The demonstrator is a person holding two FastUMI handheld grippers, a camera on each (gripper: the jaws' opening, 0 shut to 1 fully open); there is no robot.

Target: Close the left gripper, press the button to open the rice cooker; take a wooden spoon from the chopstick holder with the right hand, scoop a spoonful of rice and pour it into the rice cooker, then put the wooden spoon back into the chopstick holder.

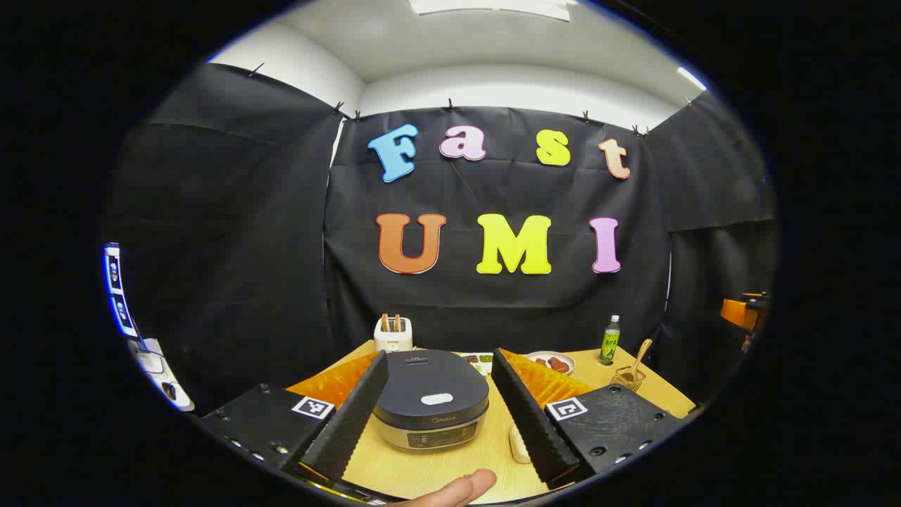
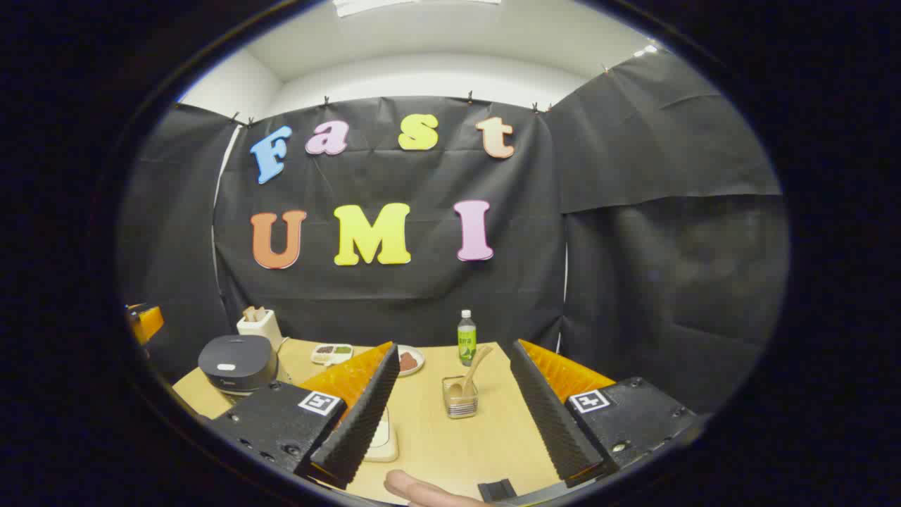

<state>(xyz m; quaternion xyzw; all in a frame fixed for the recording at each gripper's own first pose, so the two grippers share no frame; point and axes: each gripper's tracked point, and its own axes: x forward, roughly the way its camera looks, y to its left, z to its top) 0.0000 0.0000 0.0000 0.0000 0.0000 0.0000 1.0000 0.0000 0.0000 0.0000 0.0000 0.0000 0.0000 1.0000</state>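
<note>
You're at the very start: rice cooker (image 1: 431, 398) lid is down, so step in hand, as I read it, is shutting the left claw (image 1: 438, 415) and pressing the button (image 1: 436, 399), the pale oval on top of the lid. In the left gripper view the cooker sits dead ahead between your two fingers, near the front edge of the tabletop (image 1: 450, 465), toaster (image 1: 393, 334) behind it toward the back edge. Left claw is wide open, holding nothing, touching nothing; fingers flank the cooker w/o contact. Shut it fully first, so the two tips make one blunt point, then come down straight on the oval, not on the lid's rim or the front panel. Push square & firm; an angled push may slide off the smooth lid or shove the cooker back. Keep clear above the lid so it can spring up. Right claw (image 2: 450, 422) is also wide open & empty, hovering over the tabletop. In the right gripper view the chopstick holder (image 2: 460, 398) stands ahead between its fingers, mid-tabletop, wooden spoon (image 2: 471, 370) upright-ish in it, handle leaning right toward the green bottle (image 2: 466, 337) at the back edge. A plate (image 2: 410, 360) sits left of the bottle. A pale dish (image 2: 383, 436) lies by the right claw's left finger; can't tell if that's the rice. Hold the right claw off till the lid is up.
</note>
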